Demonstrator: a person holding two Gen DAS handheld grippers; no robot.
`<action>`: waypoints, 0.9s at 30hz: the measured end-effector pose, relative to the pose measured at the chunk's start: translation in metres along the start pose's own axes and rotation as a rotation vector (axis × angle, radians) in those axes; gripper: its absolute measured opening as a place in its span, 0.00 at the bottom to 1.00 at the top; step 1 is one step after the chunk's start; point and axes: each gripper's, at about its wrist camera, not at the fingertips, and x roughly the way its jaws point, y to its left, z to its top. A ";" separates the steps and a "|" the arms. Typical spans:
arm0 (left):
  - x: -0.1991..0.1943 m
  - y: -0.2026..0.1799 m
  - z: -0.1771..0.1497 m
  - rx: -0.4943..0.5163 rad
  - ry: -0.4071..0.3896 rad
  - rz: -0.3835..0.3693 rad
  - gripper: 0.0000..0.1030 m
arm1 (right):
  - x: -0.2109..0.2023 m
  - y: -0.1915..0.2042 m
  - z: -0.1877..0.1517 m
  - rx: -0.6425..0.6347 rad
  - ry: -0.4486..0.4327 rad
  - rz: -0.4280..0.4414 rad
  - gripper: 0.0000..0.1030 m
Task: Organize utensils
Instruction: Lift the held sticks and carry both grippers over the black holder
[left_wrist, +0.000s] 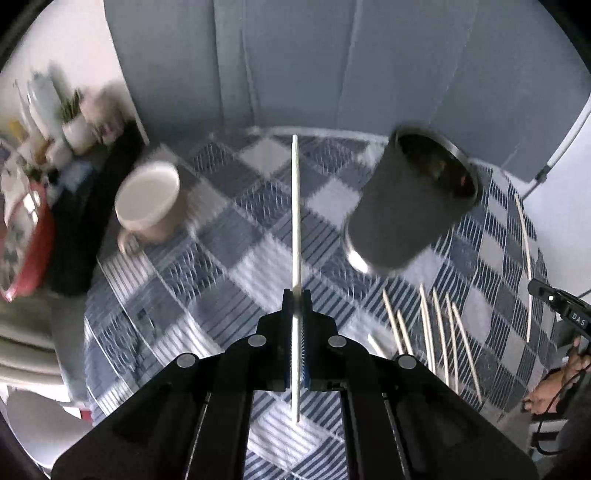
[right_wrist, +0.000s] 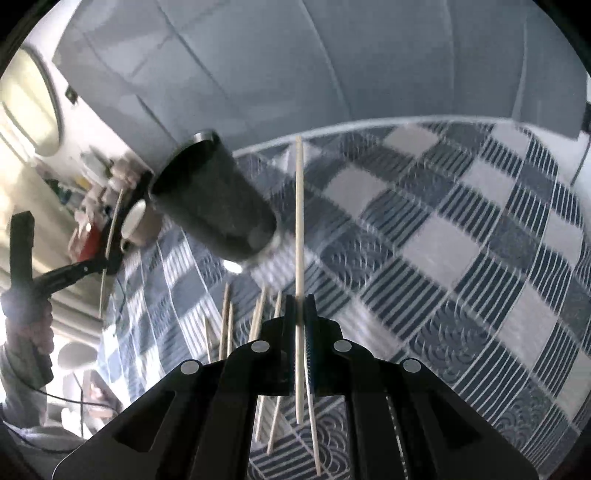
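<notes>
My left gripper (left_wrist: 296, 295) is shut on a pale chopstick (left_wrist: 295, 206) that points forward over the checked tablecloth. A dark cylindrical holder (left_wrist: 410, 199) stands to its right; it also shows in the right wrist view (right_wrist: 214, 199). Several loose chopsticks (left_wrist: 436, 332) lie on the cloth below the holder. My right gripper (right_wrist: 301, 299) is shut on another chopstick (right_wrist: 299, 221), held above more loose chopsticks (right_wrist: 227, 317) on the cloth. The left gripper (right_wrist: 88, 266) shows at the left of the right wrist view.
A beige mug (left_wrist: 151, 203) stands left of the held chopstick. A dark shelf edge with a small potted plant (left_wrist: 75, 122) and a red-rimmed dish (left_wrist: 22, 236) lies at the far left. A blue-grey wall (left_wrist: 332, 62) backs the table.
</notes>
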 end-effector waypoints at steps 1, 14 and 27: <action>-0.003 0.000 0.005 0.001 -0.010 0.000 0.04 | -0.004 0.001 0.006 -0.003 -0.015 0.002 0.04; -0.029 -0.037 0.082 0.077 -0.142 0.013 0.04 | -0.023 0.044 0.085 -0.120 -0.170 0.047 0.04; -0.014 -0.074 0.132 0.055 -0.198 -0.087 0.04 | 0.009 0.086 0.145 -0.187 -0.225 0.137 0.05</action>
